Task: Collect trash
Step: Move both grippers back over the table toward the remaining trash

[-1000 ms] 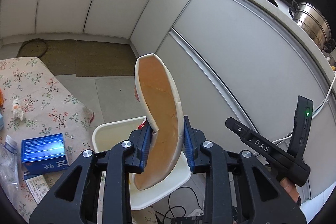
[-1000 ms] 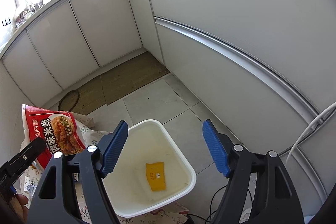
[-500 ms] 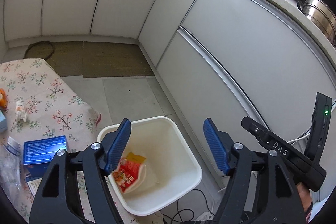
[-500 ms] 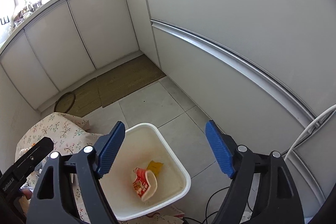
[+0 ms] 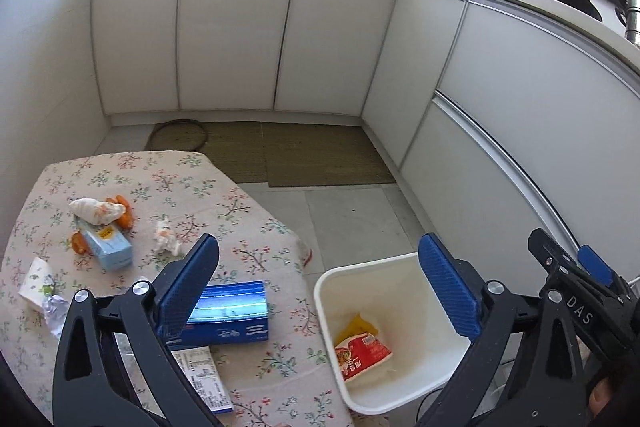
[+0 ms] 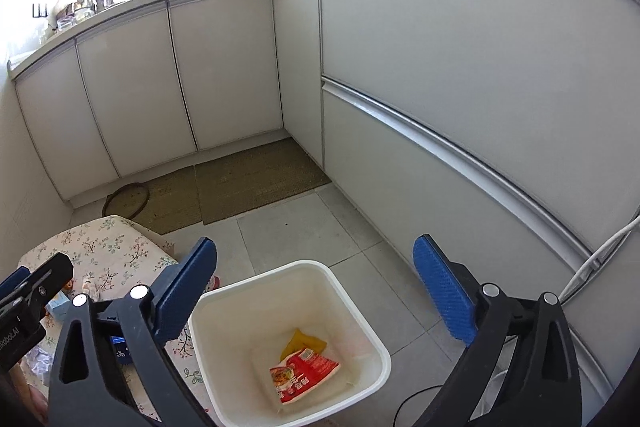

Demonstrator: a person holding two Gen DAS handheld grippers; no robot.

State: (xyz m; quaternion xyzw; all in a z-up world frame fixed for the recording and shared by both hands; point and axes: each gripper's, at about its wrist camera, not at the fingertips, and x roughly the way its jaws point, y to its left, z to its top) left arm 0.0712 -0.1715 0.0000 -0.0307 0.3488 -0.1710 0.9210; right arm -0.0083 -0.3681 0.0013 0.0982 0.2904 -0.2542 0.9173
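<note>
A white trash bin (image 5: 332,307) stands on the floor beside the table; it also shows in the right wrist view (image 6: 360,311). A red food packet (image 5: 362,351) and a yellow packet (image 5: 358,325) lie inside it, both also in the right wrist view, red (image 6: 304,373) and yellow (image 6: 300,341). My left gripper (image 5: 320,279) is open and empty, over the table edge and the bin. My right gripper (image 6: 316,287) is open and empty above the bin. On the floral table (image 5: 248,255) lie a blue box (image 5: 228,315), a light blue carton (image 5: 106,241), crumpled tissues (image 5: 94,209) and a receipt (image 5: 204,379).
White kitchen cabinets (image 5: 232,39) run along the back and right. Woven mats (image 5: 304,151) lie on the tiled floor (image 5: 352,215). A white cable (image 6: 596,259) hangs by the right cabinets. Orange bits (image 5: 124,211) and a wrapper (image 5: 40,287) lie on the table.
My left gripper opened and dropped the red packet into the bin, then swung left towards the table. My right gripper stayed open above the bin.
</note>
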